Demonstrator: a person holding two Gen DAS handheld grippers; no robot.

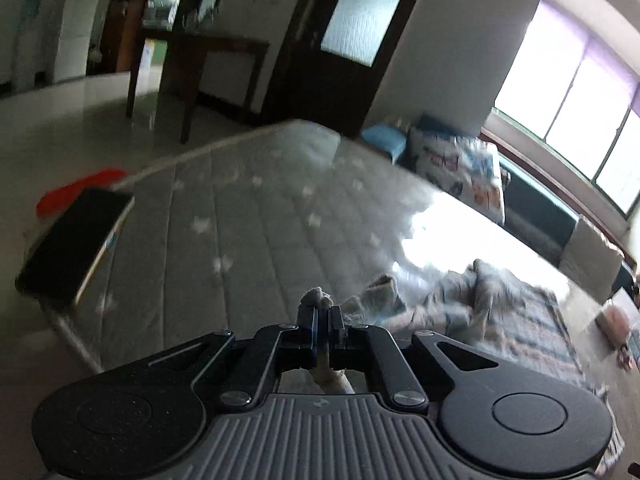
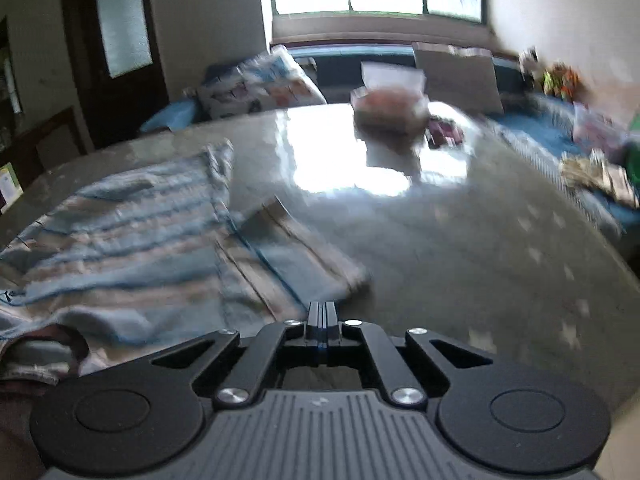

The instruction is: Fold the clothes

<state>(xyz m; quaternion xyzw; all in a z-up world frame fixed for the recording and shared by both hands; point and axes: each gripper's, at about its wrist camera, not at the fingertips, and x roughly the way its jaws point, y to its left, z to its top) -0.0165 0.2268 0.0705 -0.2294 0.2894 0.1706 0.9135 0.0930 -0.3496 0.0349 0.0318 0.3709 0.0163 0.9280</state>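
A blue and pink striped garment lies crumpled on the plastic-covered mattress. In the left wrist view the same garment trails off to the right across the mattress. My left gripper is shut on a bunched bit of that cloth, which pokes out past the fingertips and hangs below the jaws. My right gripper is shut with nothing between its fingers, just right of the garment's folded sleeve.
A dark flat box sits at the mattress's left corner, with something red behind it. Pillows and a clear container stand at the far edge. Clutter lines the right side. A wooden table stands beyond.
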